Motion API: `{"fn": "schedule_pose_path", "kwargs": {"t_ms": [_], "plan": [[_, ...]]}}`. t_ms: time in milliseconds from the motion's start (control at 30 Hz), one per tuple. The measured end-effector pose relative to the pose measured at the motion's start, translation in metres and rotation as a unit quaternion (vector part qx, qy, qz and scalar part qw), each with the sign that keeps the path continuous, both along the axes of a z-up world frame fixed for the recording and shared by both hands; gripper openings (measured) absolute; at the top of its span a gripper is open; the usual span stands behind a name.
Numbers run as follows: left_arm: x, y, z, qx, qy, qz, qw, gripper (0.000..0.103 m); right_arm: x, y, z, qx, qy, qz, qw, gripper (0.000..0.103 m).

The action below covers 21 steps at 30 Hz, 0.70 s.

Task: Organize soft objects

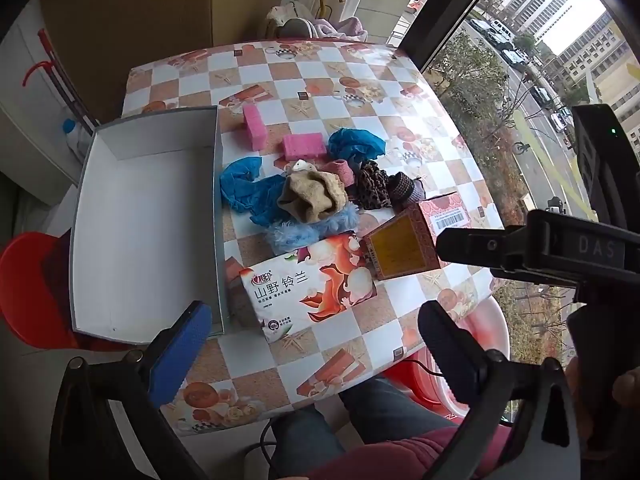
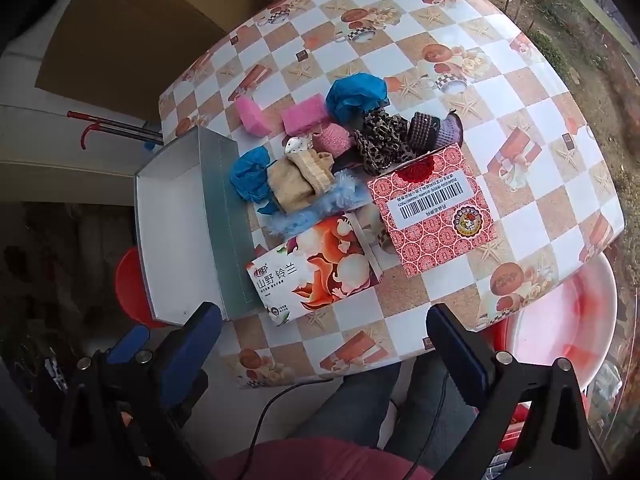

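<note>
- The left gripper (image 1: 316,332) hangs above the near edge of the desk (image 1: 360,64), tilted steeply down, its jaws spread as wide as they go with nothing between them.
- The right gripper (image 2: 324,332) hangs just beside it, pointing down the same way, jaws equally wide and holding nothing.
- The soft things lie in a loose heap in the middle of the checked desk, just right of an open white box (image 1: 144,224) that sits along the desk's left edge.
- In the heap: a beige knitted piece (image 1: 314,196) on top of a fluffy light-blue piece (image 1: 312,228), with a crumpled blue cloth (image 1: 244,188) touching it on the left.
- A second blue cloth (image 1: 356,144) lies further back, beside two pink sponge blocks (image 1: 303,146), one lying flat and one (image 1: 255,126) standing on end.
- A leopard-print piece (image 1: 372,186) and a dark knitted piece (image 1: 404,188) sit at the right of the heap, a pink knitted roll (image 1: 340,170) behind them.
- A tissue pack (image 1: 312,280) with a fox print lies at the near side, touching the fluffy piece; a red patterned carton (image 2: 432,208) stands just to its right.
- The person's legs and a dark-red garment show under the near edge.
</note>
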<state>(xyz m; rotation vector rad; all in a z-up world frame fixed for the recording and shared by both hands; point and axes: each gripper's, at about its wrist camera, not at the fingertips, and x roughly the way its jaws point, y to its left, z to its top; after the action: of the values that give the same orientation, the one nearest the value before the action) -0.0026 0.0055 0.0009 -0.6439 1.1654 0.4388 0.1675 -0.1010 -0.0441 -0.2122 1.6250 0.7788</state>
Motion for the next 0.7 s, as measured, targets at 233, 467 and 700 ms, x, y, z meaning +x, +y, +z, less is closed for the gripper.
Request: {"fn": "schedule_pose_path", "kwargs": {"t_ms": [233,467,700], "plan": [[-0.002,0.001,-0.003,0.009,0.001,-0.002,1.0,0.103,0.001,-0.003,0.0,0.002,-0.002,-0.009,1.0,0.103],[-0.003,0.0,-0.002,0.009,-0.003,-0.006,0.9999,0.103,0.004,-0.01,0.001,-0.003,-0.003,-0.025,1.0,0.103],[-0.009,0.003,-0.001,0.015,0.0,-0.003,0.9999,0.103,0.005,-0.01,0.004,0.017,-0.023,-0.027,0.999,0.103]]}}
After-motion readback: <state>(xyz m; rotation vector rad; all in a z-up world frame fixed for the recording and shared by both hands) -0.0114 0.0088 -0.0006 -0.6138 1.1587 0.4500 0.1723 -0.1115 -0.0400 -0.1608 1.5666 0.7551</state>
